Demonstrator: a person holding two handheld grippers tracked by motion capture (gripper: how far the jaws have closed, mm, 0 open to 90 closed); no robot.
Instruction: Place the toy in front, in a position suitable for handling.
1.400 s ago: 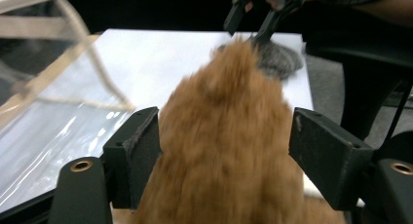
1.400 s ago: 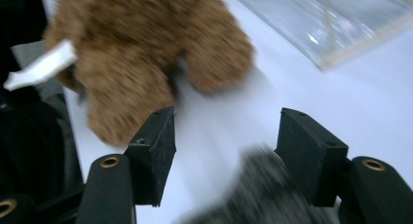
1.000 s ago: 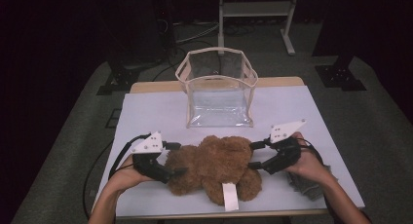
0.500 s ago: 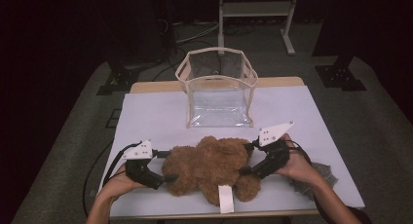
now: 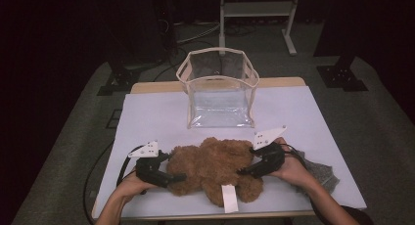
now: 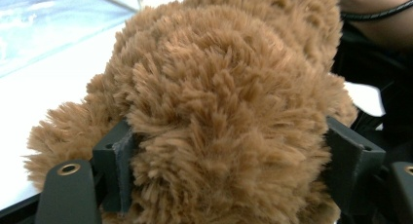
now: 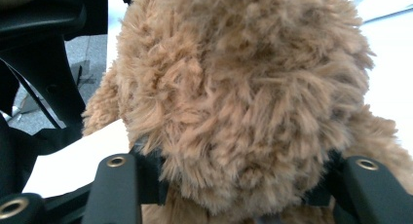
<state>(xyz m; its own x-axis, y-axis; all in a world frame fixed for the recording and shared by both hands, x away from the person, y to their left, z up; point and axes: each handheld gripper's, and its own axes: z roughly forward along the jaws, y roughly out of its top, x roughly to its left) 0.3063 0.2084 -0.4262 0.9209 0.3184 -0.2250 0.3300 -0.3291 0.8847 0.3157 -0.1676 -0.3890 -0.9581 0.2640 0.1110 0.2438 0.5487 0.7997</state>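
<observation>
A brown plush teddy bear (image 5: 213, 166) lies on the white table (image 5: 156, 117) near its front edge, with a white tag (image 5: 228, 198) sticking out toward me. My left gripper (image 5: 172, 177) clasps the bear's left end; in the left gripper view (image 6: 234, 170) fur bulges between both pads (image 6: 114, 170). My right gripper (image 5: 243, 172) clasps the bear's right end, and in the right gripper view (image 7: 238, 185) fur is packed between its pads (image 7: 146, 182). Each jaw pair stands wide around the plush.
A clear plastic bag with beige trim (image 5: 219, 88) stands open-topped just behind the bear, at the table's middle. A grey cloth (image 5: 318, 173) lies under the right hand near the right edge. A metal stand (image 5: 257, 10) and dark floor lie beyond the table.
Both grippers have slid slightly toward the table's front edge and pressed in on the bear's two ends. The bear has barely shifted.
</observation>
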